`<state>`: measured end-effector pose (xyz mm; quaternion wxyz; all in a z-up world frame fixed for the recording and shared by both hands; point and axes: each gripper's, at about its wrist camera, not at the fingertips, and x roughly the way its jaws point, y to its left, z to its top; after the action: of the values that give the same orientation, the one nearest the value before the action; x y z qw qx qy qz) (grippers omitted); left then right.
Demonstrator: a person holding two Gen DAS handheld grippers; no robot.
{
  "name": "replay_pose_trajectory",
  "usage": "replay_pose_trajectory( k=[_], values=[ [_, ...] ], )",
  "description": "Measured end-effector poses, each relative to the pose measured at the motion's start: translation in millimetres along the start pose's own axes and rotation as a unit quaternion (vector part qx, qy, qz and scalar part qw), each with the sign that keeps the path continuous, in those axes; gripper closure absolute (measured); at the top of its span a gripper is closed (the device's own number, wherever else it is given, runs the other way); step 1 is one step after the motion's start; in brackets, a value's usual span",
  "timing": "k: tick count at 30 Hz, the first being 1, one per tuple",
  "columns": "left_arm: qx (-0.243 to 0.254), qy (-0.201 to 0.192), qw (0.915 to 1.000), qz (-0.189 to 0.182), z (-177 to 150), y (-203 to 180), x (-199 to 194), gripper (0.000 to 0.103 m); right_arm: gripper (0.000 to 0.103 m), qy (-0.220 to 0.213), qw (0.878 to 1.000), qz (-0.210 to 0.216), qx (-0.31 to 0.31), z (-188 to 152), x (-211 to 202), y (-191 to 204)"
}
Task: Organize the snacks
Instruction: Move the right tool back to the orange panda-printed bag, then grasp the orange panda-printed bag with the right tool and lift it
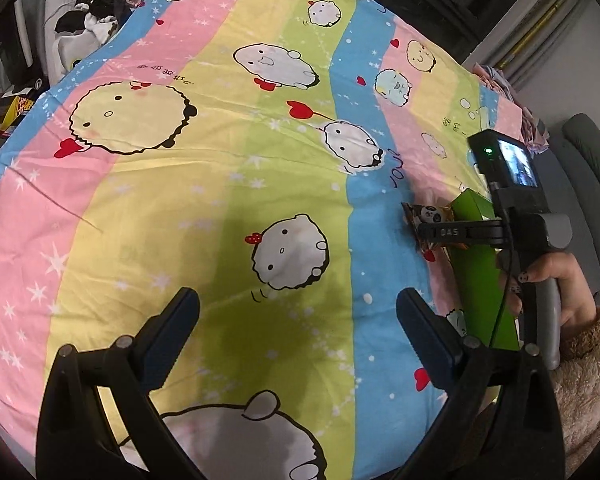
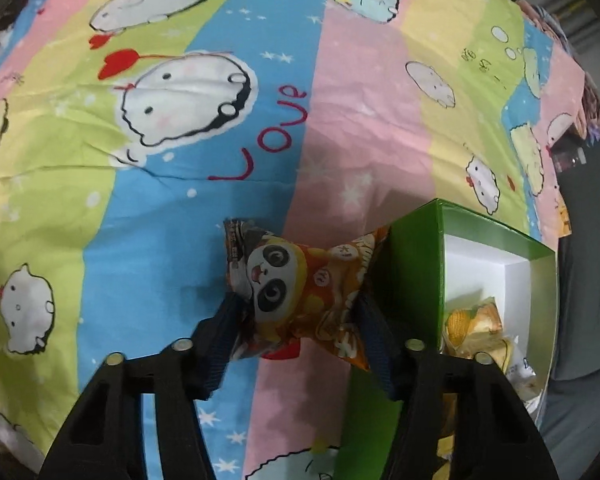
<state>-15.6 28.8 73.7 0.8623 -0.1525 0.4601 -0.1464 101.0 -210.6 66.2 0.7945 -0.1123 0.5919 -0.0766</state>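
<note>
Two tongs over a striped cartoon bedsheet point(image 1: 204, 184): right tongs point(image 2: 300, 316) pinch a panda snack packet point(image 2: 296, 292), left tongs point(image 1: 298, 316) gape.

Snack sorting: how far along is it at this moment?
Done: a few yellow packets already lie inside the green box. In hand: the right tongs grip the panda snack packet beside the box. Left tongs are open over bare bedsheet. No other loose snacks show.

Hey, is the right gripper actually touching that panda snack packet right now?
Touching. The right wrist view shows the right gripper with both fingers pressed into the panda snack packet, pinching its sides.
</note>
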Motion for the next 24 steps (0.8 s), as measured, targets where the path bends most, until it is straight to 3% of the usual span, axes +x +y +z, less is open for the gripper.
replay_pose_trajectory(
  k=[4, 7, 11, 16, 19, 24],
  values=[
    [0.000, -0.001, 1.0000, 0.003, -1, 0, -2, 0.004, 0.055, -0.012, 0.999, 0.034, 0.017, -4, -2, -7],
    [0.000, -0.005, 1.0000, 0.005, -1, 1, -6, 0.004, 0.056, -0.016, 0.996, 0.085, 0.031, -13, -9, -11],
    [-0.005, -0.013, 0.9998, 0.013, 0, 6, -9, 0.004, 0.056, -0.019, 0.979, 0.198, 0.052, -34, -29, 1],
    [-0.025, -0.015, 0.9995, 0.016, 1, 19, -9, 0.004, 0.056, -0.037, 0.959, 0.281, 0.028, -58, -52, 35],
    [-0.033, -0.014, 0.9990, 0.026, 1, 26, -9, 0.004, 0.056, -0.019, 0.943, 0.331, 0.023, -69, -51, 58],
    [-0.039, -0.008, 0.9987, 0.032, 1, 32, -7, 0.004, 0.054, -0.013, 0.947, 0.321, 0.017, -72, -44, 74]
  ],
)
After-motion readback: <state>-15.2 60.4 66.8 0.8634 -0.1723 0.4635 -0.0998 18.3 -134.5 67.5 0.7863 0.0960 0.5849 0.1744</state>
